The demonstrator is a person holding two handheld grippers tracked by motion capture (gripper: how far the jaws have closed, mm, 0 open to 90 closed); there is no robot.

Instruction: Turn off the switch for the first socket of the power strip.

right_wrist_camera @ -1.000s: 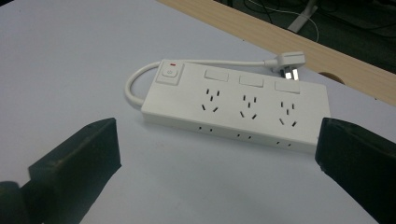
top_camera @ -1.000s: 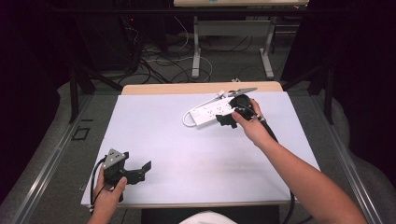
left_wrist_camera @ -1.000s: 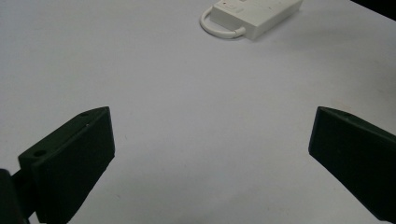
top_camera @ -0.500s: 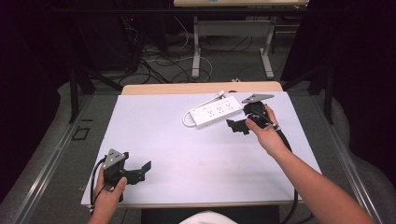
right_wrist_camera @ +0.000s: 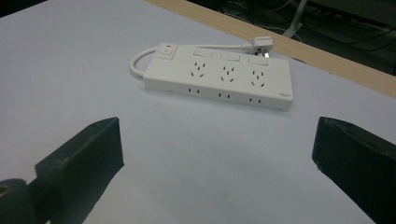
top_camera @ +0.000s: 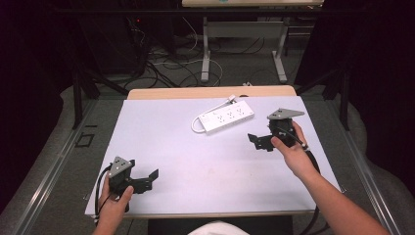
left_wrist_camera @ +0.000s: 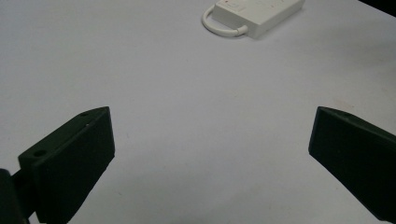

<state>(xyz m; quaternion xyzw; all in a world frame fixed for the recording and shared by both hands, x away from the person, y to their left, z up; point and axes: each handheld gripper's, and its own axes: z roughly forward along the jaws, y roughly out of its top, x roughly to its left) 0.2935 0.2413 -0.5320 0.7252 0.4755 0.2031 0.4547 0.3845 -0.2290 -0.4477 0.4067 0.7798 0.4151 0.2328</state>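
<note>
Left tongs (top_camera: pixel 148 179): released, low over counter (top_camera: pixel 205 166).
Right tongs (top_camera: pixel 258 141): released, just beside strip (top_camera: pixel 226 117).
Strip: flat, cord looped.

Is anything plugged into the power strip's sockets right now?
No, empty. In the right gripper view, all three sockets on the power strip show bare holes, and its own plug lies loose behind it.

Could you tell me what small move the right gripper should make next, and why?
Probably ease the right gripper forward toward the white power strip. Its jaws stand wide open and hold nothing, and the strip lies flat on the white table just ahead of them, apart from both. The left gripper, also open, sits far off at the near edge.
</note>
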